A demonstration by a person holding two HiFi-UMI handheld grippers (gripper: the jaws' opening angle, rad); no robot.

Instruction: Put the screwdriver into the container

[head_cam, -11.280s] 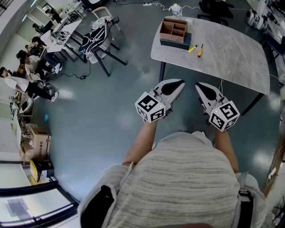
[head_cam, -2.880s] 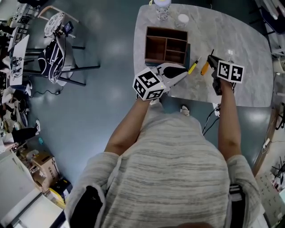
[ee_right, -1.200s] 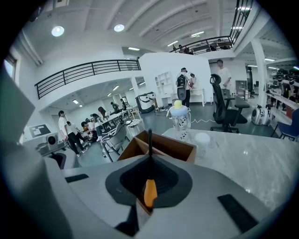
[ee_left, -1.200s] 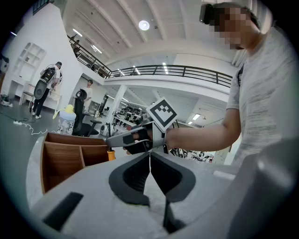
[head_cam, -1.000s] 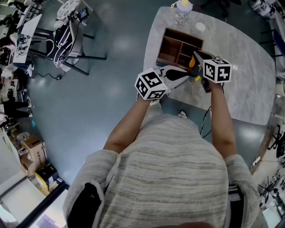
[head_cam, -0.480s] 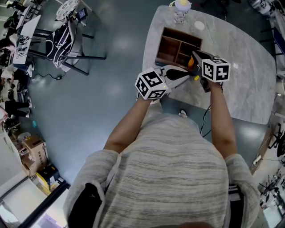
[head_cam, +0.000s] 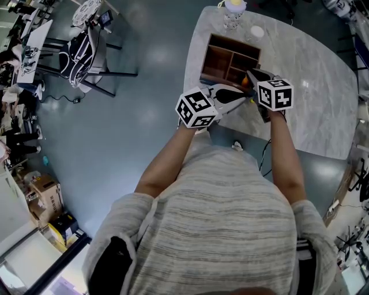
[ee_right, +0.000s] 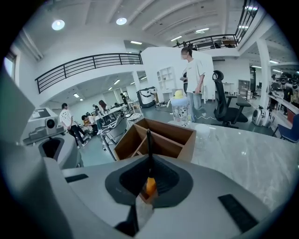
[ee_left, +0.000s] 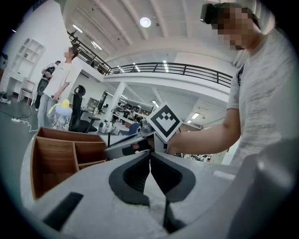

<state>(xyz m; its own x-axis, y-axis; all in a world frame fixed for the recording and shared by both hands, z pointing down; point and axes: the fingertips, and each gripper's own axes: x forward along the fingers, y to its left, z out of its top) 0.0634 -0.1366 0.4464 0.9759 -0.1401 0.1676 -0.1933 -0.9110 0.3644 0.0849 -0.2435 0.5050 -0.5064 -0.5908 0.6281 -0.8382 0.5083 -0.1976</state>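
Observation:
The wooden container (head_cam: 229, 57) with several compartments stands at the near left corner of the marble table (head_cam: 311, 75). My right gripper (head_cam: 250, 78) is shut on the screwdriver (head_cam: 245, 82) and holds it over the container's near right corner. In the right gripper view, the orange handle (ee_right: 150, 186) sits between the jaws of this gripper (ee_right: 149, 157). The black shaft (ee_right: 149, 140) points at the container (ee_right: 161, 140). My left gripper (head_cam: 245, 98) is shut on nothing, just beside the right one. In its own view, the left gripper (ee_left: 150, 153) has the container (ee_left: 53, 158) at its left.
A yellow marker (head_cam: 252, 101) lies on the table between the grippers. A bottle (head_cam: 233, 8) and a small white lid (head_cam: 256, 31) stand beyond the container. A chair with a bag (head_cam: 86, 40) is on the floor at the left. People stand further off in the hall.
My right gripper, with the screwdriver in it, has drifted a little to the left toward the container. The left gripper has stayed where it was.

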